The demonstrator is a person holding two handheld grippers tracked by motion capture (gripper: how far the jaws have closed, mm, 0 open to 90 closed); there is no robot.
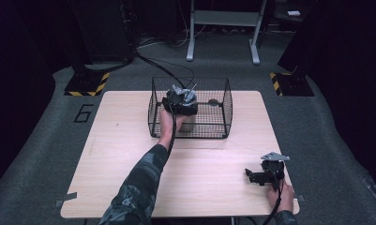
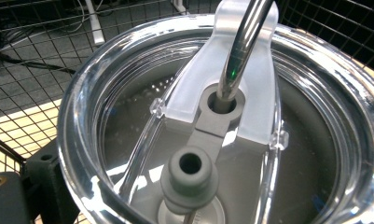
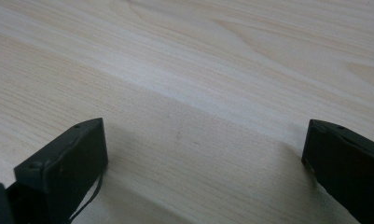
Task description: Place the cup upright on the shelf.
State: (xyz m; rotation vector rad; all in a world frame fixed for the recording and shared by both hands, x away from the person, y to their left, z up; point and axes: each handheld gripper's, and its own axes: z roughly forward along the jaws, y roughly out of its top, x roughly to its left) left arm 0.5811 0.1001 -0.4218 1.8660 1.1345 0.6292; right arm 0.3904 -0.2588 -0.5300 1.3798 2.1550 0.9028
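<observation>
A steel tumbler (image 1: 189, 123) stands inside a black wire basket (image 1: 225, 108) at the table's far middle. It has a clear lid (image 2: 315, 116) and a metal straw (image 2: 243, 42) through the lid's slot. My left gripper (image 1: 181, 101) reaches into the basket from above and sits around the tumbler's top. In the left gripper view one black finger (image 2: 40, 170) presses against the tumbler's side, and the other is hidden behind the lid. My right gripper (image 1: 251, 176) rests on the table (image 1: 129, 154) near its front right corner. It (image 3: 203, 135) is open, with bare wood between its jaws.
The basket's wire walls closely surround the tumbler and the left hand. A small dark object (image 1: 214, 101) lies on the basket's floor to the right. Beyond the table are a hazard-striped stand base (image 1: 87, 84) and white frame legs (image 1: 223, 28) on grey carpet.
</observation>
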